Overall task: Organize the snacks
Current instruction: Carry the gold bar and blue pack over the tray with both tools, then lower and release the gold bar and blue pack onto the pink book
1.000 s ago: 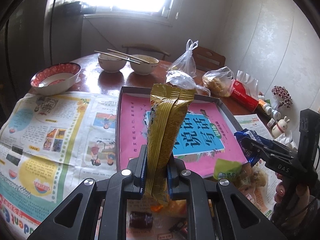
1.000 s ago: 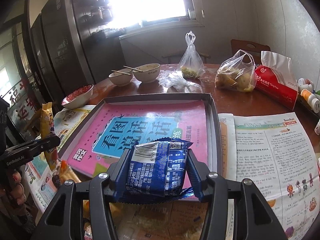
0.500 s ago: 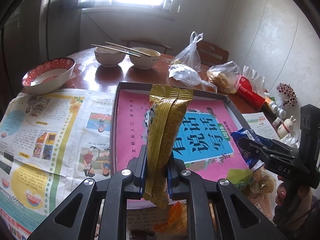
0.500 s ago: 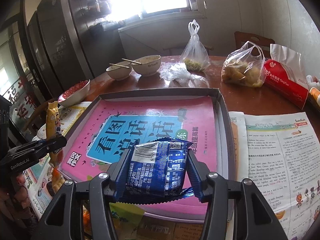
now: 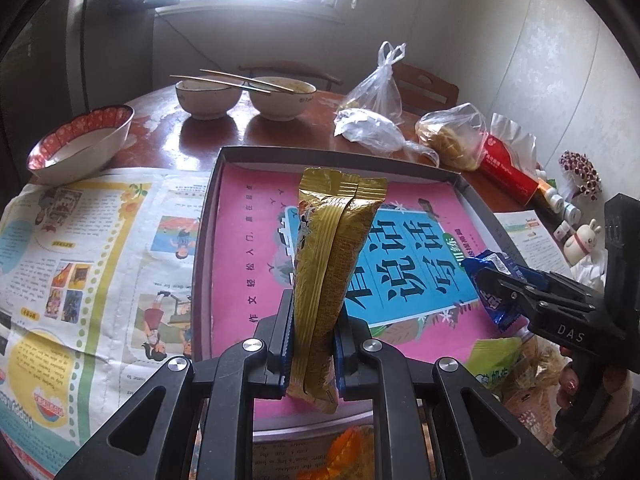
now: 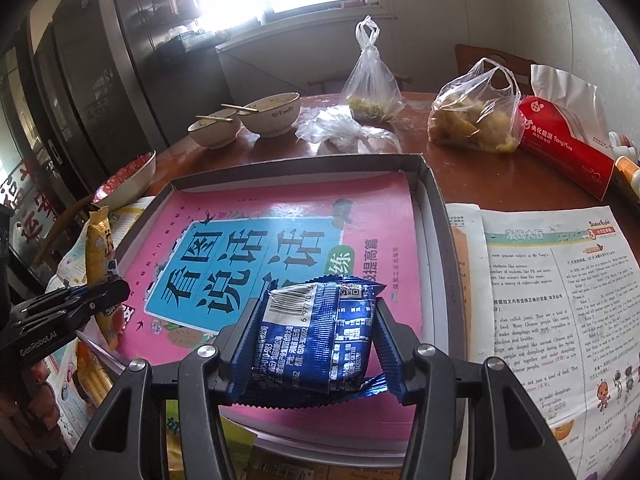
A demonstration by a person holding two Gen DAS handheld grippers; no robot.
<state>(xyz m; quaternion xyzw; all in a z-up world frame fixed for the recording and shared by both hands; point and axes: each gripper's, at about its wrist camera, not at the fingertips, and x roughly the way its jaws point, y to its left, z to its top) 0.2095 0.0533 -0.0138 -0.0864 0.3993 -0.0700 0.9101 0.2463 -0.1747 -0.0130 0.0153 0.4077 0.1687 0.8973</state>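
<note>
While the shallow grey cardboard tray [image 6: 436, 216] with its pink-and-blue book cover lining lay in the middle of the round brown wooden table [image 6: 460, 152], both packets were held above its near edge, so the coming move was judged a short forward and downward placement. The tall gold foil snack packet [image 5: 332, 264] was clamped low in the left gripper [image 5: 314, 344], its long axis upright, over the tray's near-left part. The squat blue foil snack packet [image 6: 316, 336] was gripped across its width by the right gripper [image 6: 316, 344], over the near-right part. Neither packet was seen touching the tray, and neither arm was clearly nearer.
</note>
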